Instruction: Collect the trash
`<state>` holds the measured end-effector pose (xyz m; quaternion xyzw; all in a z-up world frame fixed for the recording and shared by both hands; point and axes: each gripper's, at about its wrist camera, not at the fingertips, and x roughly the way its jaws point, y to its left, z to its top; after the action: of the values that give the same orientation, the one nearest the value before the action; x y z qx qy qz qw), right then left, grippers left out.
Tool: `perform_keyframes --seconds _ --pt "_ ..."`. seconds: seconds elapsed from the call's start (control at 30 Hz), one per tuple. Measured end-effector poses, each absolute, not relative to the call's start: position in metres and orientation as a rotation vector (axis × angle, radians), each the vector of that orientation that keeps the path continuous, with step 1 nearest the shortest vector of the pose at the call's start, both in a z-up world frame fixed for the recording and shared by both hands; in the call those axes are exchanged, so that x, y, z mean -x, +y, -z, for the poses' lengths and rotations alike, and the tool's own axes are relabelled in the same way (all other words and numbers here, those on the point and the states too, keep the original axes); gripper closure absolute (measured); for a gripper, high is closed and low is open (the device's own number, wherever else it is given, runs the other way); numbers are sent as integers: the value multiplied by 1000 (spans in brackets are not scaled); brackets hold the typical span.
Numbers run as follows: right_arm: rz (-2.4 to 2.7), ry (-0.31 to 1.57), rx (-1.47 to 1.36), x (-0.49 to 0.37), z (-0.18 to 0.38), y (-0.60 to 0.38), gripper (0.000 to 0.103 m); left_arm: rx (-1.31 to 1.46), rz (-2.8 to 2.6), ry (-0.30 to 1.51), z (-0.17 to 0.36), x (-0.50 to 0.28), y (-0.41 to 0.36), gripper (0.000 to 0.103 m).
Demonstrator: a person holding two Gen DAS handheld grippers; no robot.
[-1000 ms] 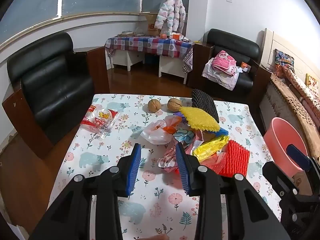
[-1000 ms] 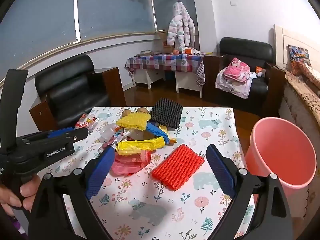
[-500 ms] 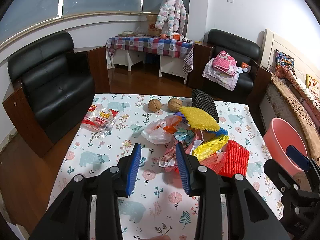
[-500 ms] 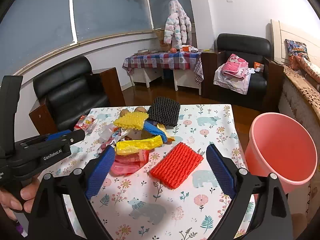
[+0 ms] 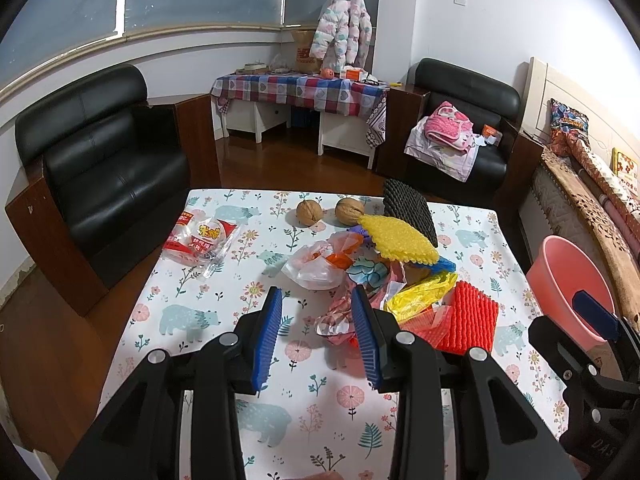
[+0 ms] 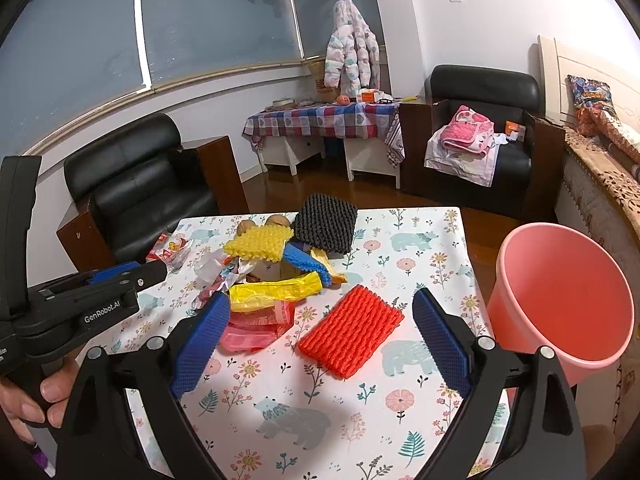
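A black sofa (image 5: 100,160), a checked-cloth side table (image 5: 300,92) and a hanging padded jacket (image 5: 344,44) stand behind.

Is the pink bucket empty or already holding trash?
Empty as far as visible: the right wrist view looks into the pink bucket and shows only bare inner wall. The very bottom is hidden behind the near rim.

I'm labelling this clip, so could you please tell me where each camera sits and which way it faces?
Left wrist: on the left gripper, looking forward and down across the table at the trash pile; its open blue-padded fingers show, plus the right gripper's tip at right.
Right wrist: on the right gripper, facing the red foam net and pink bucket; the left gripper and the hand holding it show.
Shared: table, pile, bucket, armchairs.
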<state>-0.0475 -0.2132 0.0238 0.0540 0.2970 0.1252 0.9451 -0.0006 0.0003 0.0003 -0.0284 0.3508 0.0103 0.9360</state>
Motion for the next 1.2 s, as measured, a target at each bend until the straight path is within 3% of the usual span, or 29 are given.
perform_keyframes --seconds 1.2 --pt "-255 610 -118 46 -24 -216 10 59 -20 721 -2 3 0 67"
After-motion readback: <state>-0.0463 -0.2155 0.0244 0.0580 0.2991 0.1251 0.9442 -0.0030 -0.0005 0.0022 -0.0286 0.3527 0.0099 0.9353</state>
